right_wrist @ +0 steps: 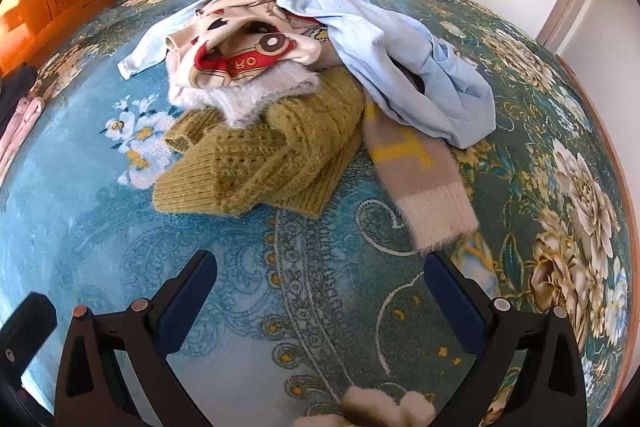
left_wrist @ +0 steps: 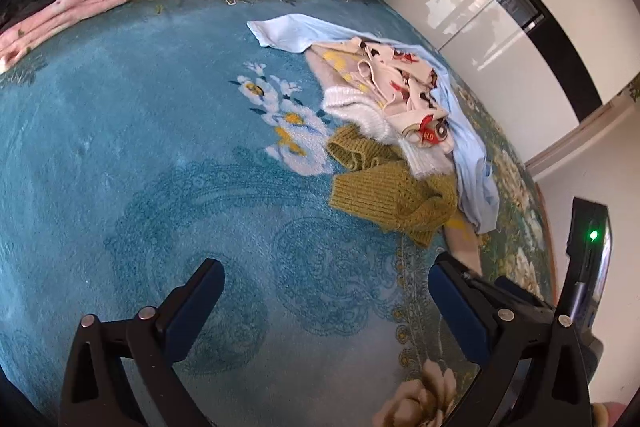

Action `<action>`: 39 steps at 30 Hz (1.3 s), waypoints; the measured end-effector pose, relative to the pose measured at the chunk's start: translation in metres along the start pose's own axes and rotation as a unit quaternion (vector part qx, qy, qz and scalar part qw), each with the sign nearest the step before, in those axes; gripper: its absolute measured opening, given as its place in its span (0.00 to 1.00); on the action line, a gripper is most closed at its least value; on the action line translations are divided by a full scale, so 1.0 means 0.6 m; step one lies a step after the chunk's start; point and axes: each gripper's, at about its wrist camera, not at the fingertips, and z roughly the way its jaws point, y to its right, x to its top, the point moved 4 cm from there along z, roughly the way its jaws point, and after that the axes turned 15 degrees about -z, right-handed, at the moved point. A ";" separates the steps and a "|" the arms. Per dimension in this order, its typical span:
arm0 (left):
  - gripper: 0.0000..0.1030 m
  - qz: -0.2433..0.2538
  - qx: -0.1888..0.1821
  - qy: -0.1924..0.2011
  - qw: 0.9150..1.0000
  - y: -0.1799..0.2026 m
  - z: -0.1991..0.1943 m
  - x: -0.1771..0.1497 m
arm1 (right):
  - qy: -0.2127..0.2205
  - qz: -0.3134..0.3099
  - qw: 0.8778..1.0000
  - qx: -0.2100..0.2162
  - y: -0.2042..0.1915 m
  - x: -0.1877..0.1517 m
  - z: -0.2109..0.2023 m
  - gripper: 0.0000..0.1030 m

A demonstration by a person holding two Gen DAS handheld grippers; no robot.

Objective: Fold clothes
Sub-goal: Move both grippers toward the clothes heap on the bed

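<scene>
We have both claws spread wide and holding nothing: the left claw (left_wrist: 326, 287) hangs over bare blue bedspread (left_wrist: 140, 167), and the right claw (right_wrist: 320, 279) does too, with the clothes pile (right_wrist: 304, 67) ahead of its fingers and not touched. From the left claw the pile lies ahead and off to the right. The green sweater (right_wrist: 256, 163) is the nearest piece ahead of the right claw, slightly to the left, at the bottom of the heap, with a white fuzzy garment (right_wrist: 244, 99), a car-print top (right_wrist: 248, 55) and a light blue shirt (right_wrist: 400, 67) lying on it. A beige and yellow sleeve (right_wrist: 420, 179) trails out of the pile toward the right finger. We think the main risk is tangling: if we pull the sweater first, the pieces on top will likely drag along or spill toward the bedspread's edge. Its loose knit could also snag on a fingertip. Grabbing the trailing sleeve alone may tow the whole heap, since we cannot tell what it belongs to.
</scene>
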 end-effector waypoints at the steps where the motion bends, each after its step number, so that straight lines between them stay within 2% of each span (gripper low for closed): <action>1: 1.00 0.002 -0.004 0.004 1.000 0.001 -0.003 0.000 | -0.001 -0.002 1.000 0.000 0.000 0.000 0.000 1.00; 5: 1.00 0.010 -0.018 0.019 1.000 0.005 -0.014 -0.001 | 0.003 -0.020 1.000 -0.024 -0.027 0.002 -0.015 1.00; 10: 1.00 0.019 -0.032 0.035 0.999 0.011 -0.028 -0.001 | 0.016 -0.022 1.000 -0.007 -0.035 0.006 -0.023 1.00; 12: 1.00 0.017 -0.027 0.036 0.999 0.022 -0.033 -0.006 | 0.018 -0.024 1.000 -0.005 -0.034 0.008 -0.025 1.00; 14: 1.00 0.006 -0.035 0.026 0.999 0.005 -0.029 0.001 | 0.019 -0.024 1.000 -0.005 -0.036 0.008 -0.027 1.00; 21: 1.00 -0.006 -0.027 0.021 0.999 -0.002 -0.026 0.001 | 0.024 -0.026 0.999 -0.006 -0.038 0.008 -0.033 1.00; 28: 1.00 -0.009 -0.004 0.013 1.000 -0.010 -0.012 0.000 | 0.033 -0.038 0.999 -0.018 -0.046 0.011 -0.042 1.00; 39: 1.00 -0.010 0.034 -0.004 0.999 -0.019 0.023 -0.005 | 0.046 -0.056 0.997 -0.013 -0.047 0.021 -0.029 1.00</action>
